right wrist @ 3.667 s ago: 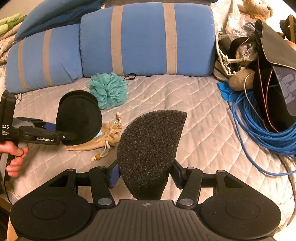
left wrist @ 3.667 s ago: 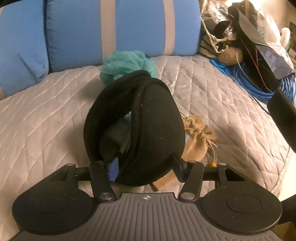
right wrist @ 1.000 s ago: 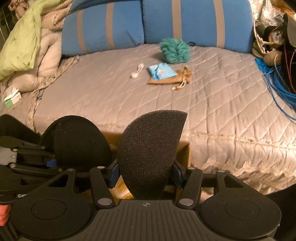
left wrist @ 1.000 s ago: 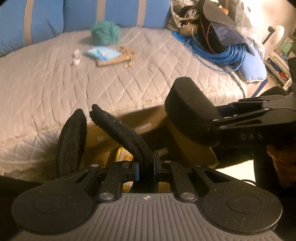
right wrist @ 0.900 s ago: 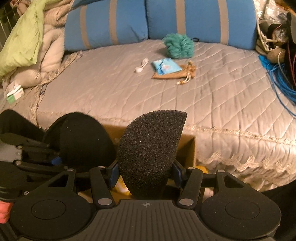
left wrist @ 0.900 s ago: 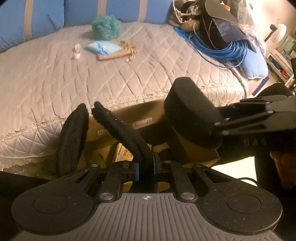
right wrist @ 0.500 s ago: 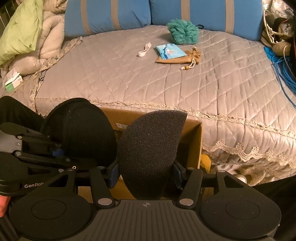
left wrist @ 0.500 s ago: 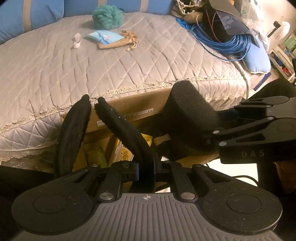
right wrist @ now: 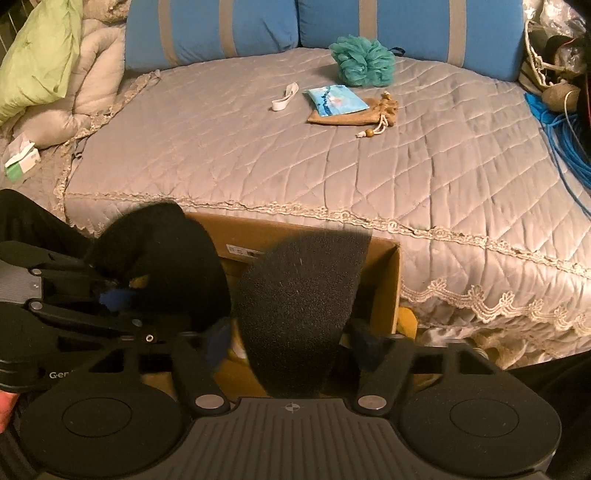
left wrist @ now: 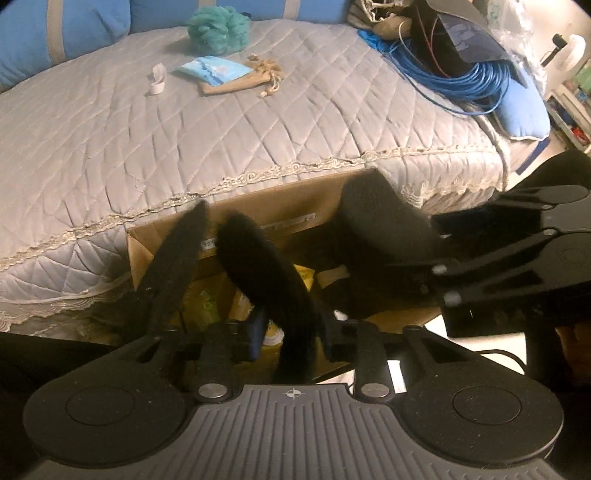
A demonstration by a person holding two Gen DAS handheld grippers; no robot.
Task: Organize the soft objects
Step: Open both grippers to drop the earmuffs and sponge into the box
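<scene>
surface: quilted grey bed [right wrist: 295,155] lying beyond both claws | box: cardboard box [right wrist: 384,280] sitting below them | left claw [left wrist: 291,332]: jaws just opening, black earmuffs [left wrist: 258,266] loosening between | right claw [right wrist: 291,343]: jaws just widening, foam piece [right wrist: 303,295] slipping free | right view only: green pillow [right wrist: 40,55]

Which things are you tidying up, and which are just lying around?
Part of the tidying:
- earmuffs in the left gripper
- foam sponge between the right gripper jaws, which just opened
- cardboard box
- green bath pouf, blue packet, drawstring pouch on the bed

Just lying around:
- blue cable
- striped pillows
</scene>
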